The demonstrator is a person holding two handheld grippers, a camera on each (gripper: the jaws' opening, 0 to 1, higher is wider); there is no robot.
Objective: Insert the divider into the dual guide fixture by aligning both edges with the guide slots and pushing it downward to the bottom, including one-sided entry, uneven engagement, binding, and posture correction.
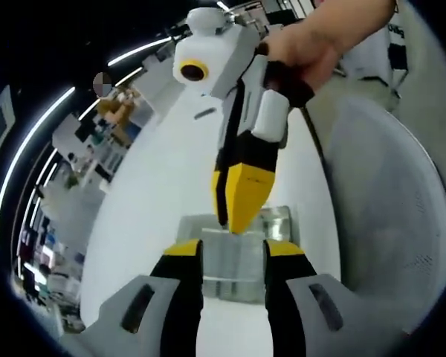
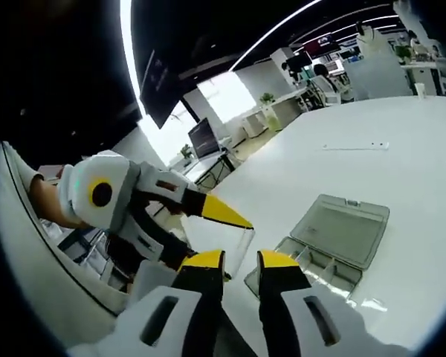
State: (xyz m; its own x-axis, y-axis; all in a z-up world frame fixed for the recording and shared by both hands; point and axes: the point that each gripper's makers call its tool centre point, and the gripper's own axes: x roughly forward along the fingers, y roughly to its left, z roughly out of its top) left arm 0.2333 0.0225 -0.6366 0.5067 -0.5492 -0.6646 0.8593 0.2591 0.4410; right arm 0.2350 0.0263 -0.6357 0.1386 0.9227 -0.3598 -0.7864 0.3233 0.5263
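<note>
The divider (image 1: 234, 264) is a clear plastic plate that spans the gap between my left gripper's (image 1: 234, 249) yellow-tipped jaws, which hold it by its side edges. My right gripper (image 1: 238, 216) comes down from above, held by a hand, and is shut on the plate's top edge. In the right gripper view the divider (image 2: 243, 253) stands edge-on between my right gripper's (image 2: 241, 260) close-set jaws. The left gripper's yellow fingertip (image 2: 227, 213) lies against its upper corner. The clear guide fixture (image 2: 312, 264), a box with its lid (image 2: 346, 227) folded open, lies on the white table to the right.
The white table (image 2: 401, 149) stretches away behind the box, with a thin strip (image 2: 353, 146) lying on it. A grey mesh chair back (image 1: 386, 201) stands close beside the table. Desks and monitors (image 2: 204, 137) fill the room behind.
</note>
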